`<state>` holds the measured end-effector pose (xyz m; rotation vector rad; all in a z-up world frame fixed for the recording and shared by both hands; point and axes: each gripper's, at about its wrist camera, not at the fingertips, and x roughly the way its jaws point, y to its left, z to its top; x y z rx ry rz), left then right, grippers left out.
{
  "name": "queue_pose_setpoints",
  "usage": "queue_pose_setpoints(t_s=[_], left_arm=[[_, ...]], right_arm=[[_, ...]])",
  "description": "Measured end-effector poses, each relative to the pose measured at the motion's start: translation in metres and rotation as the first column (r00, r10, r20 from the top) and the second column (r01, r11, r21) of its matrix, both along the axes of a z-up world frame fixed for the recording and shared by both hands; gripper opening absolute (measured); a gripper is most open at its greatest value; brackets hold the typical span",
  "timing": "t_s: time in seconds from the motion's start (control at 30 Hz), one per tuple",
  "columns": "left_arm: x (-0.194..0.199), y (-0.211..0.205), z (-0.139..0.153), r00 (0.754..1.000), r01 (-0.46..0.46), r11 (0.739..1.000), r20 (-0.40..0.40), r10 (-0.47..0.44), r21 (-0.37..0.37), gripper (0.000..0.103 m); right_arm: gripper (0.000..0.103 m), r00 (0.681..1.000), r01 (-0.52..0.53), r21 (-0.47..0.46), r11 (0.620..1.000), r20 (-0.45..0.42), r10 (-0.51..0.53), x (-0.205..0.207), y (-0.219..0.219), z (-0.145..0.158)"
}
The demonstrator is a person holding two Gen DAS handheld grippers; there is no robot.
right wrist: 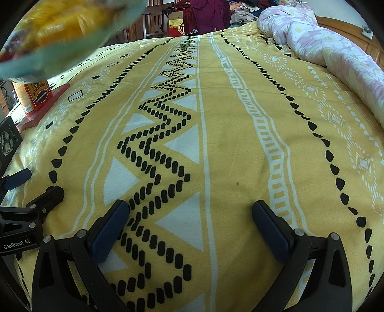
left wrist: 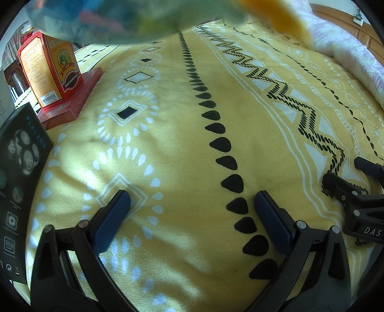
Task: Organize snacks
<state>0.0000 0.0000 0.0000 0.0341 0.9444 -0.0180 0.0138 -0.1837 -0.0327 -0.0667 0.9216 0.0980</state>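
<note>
Two hand-held grippers here, left (left wrist: 192, 206) and right (right wrist: 190, 211), and we've got both spread wide with nothing between the fingers, low over the yellow patterned bed (right wrist: 228, 144). A blurry snack bag (right wrist: 60, 31) is up top-left (very close to the lens), above the red box (left wrist: 51, 69).

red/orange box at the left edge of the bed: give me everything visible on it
The red and orange carton is a tall printed box, cardboard by its look, with a round green emblem, text panels and a barcode label near its base. It stands upright, closed as far as visible, on a flat red box lying on the yellow patterned bedspread. Its top is hidden behind a blurred bag. Neither gripper touches it.
</note>
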Motion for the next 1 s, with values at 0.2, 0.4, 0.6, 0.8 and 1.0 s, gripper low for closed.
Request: queue_pose_setpoints(t_s=[0.2,0.4,0.6,0.8,1.0], left_arm=[[0.0,0.0001,-0.0004,1.0,0.0,1.0,0.0,0.0,0.001,0.103],[-0.0005,0.0011,0.0002,1.0,0.0,1.0,0.001,0.0,0.0,0.103],[0.0005,-0.0005,0.0016,1.0,0.0,1.0,0.0,0.0,0.003,0.103],[0.0003,-0.0011,0.0014,1.0,0.0,1.0,0.0,0.0,0.002,0.103],[-0.0001,-0.0009,0.0013,1.0,0.0,1.0,0.0,0.0,0.001,0.103]], right_arm=[[0.103,1.0,0.0,0.0,1.0,0.0,0.0,-0.0003,-0.0001,0.0],[0.103,1.0,0.0,0.0,1.0,0.0,0.0,0.0012,-0.0011,-0.0013],[0.103,1.0,0.0,0.0,1.0,0.001,0.0,-0.0004,-0.0005,-0.0003],[0.103,1.0,0.0,0.001,1.0,0.0,0.0,-0.0002,-0.001,-0.0004],[0.103,1.0,0.0,0.0,1.0,0.0,0.0,0.0,-0.0009,-0.0002]])
